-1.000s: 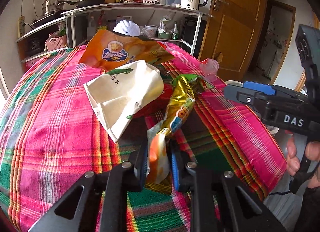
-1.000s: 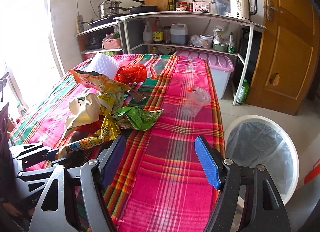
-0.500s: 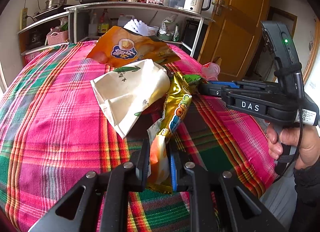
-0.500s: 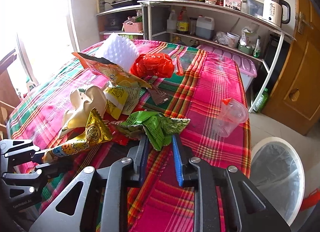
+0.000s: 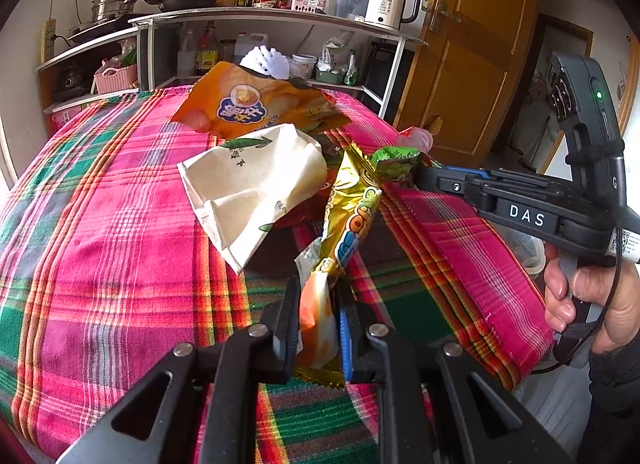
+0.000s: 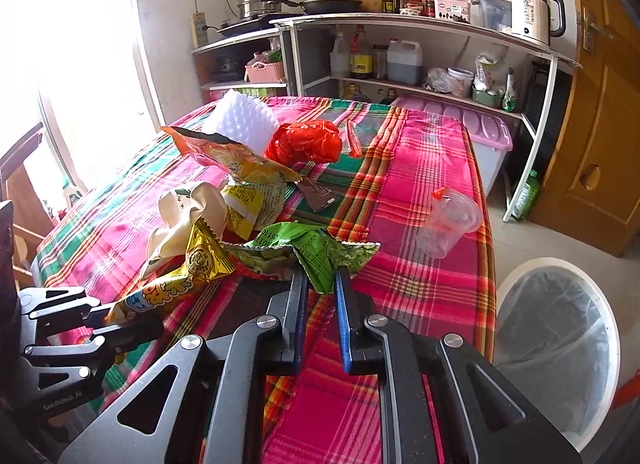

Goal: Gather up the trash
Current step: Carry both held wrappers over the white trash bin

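Left gripper (image 5: 318, 320) clamped on the tail of the gold wrapper (image 5: 352, 208), which angles up off the desk (image 5: 100, 232). Right gripper (image 6: 322, 284) pinched on the edge of the green wrapper (image 6: 304, 250), just beside the gold one. White paper bag (image 5: 252, 184) and orange chip bag (image 5: 248, 108) lie behind them in the pile. Clear cup (image 6: 450, 224) on its side near the desk edge. Lined bin (image 6: 556, 348) on the floor, to the right of the desk.

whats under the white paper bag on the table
A red wrapper pokes out from under the white paper bag, beside the gold wrapper. How far it runs beneath, or what else lies there, is covered.
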Demonstrator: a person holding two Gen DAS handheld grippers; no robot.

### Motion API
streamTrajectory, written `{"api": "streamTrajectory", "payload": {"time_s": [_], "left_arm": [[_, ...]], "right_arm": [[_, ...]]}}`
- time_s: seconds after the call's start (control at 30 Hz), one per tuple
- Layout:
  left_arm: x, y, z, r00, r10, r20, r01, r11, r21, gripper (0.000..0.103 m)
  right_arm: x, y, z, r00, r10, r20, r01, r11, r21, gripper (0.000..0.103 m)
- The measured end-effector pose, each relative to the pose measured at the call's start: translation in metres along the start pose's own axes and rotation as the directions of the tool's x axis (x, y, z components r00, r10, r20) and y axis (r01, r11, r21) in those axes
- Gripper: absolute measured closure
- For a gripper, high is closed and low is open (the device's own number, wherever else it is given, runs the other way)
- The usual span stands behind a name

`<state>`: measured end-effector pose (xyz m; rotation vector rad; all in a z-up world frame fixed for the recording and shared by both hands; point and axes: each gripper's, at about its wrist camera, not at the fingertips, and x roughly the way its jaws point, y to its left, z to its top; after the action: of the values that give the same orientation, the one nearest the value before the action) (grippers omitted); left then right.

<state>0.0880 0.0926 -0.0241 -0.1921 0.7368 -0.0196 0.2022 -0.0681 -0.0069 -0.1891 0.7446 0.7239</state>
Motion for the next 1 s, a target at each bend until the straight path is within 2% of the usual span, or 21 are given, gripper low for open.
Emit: {"api": "streamTrajectory", "payload": {"time_s": [0.43, 0.7, 1.0], "left_arm": [[-0.004, -0.03, 0.014, 0.999, -0.027, 0.018, 0.026, 0.999, 0.033, 0.086], [0.017, -0.073, 0.033, 0.996, -0.091, 0.012, 0.09, 0.992, 0.094, 0.086], [0.05, -0.134, 0.057, 0.982, -0.188, -0.017, 0.188, 0.969, 0.161, 0.086]], "right_arm": [[-0.046, -0.038, -0.022, 0.997, -0.045, 0.06, 0.036, 0.991, 0.131, 0.09], [-0.077, -0.088, -0.044, 0.989, -0.131, 0.076, 0.109, 0.965, 0.237, 0.09], [-0.098, -0.146, -0.076, 0.969, -0.241, 0.05, 0.21, 0.915, 0.343, 0.09]]}}
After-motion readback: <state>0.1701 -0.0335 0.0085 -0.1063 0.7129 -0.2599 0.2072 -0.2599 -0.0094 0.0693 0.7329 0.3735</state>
